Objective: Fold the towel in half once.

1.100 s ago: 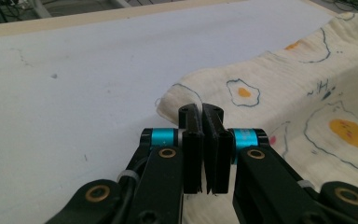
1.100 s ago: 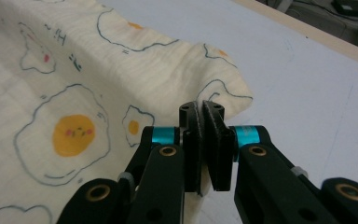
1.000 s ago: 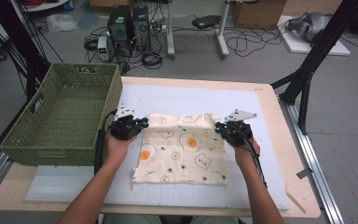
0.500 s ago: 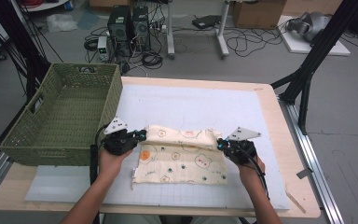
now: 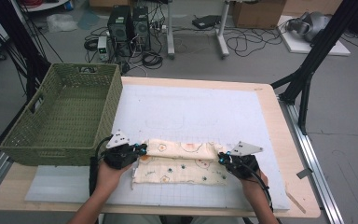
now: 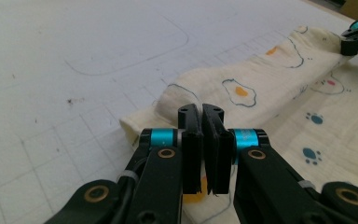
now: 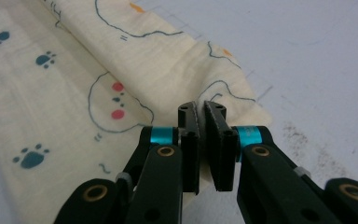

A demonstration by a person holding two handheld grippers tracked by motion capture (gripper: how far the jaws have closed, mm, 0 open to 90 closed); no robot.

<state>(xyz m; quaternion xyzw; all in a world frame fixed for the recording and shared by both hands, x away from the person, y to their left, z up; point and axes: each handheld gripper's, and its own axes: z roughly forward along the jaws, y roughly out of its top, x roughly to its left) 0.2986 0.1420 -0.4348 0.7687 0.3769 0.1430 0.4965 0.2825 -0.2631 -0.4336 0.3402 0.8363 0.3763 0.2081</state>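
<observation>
Both hands have drawn back toward the person's edge of the worktop [image 5: 279, 154] since a second ago, and the far edge of the printed cloth [image 5: 182, 170] has come with them. What lay open and nearly square is now doubled over itself into a long, narrow band near the front of the white mat [image 5: 191, 112].

Nearest me, the left tool [image 5: 142, 150] sits at the band's left end, its jaws pressed together with a thin pinch of fabric between the pads; the left gripper view shows the cloth's corner bunched right at the tips. The right tool [image 5: 221, 160] mirrors it at the right end, jaws likewise clamped on the folded edge. Between them the raised fold runs as a soft roll, not yet flattened onto the lower layer, whose front hem peeks out below.

My read is that the first fold is nearly laid; the carried edge needs lowering and releasing so the hems meet.

Farther off, the green woven basket [image 5: 51, 149] stands at the left rear, apart from the cloth.
</observation>
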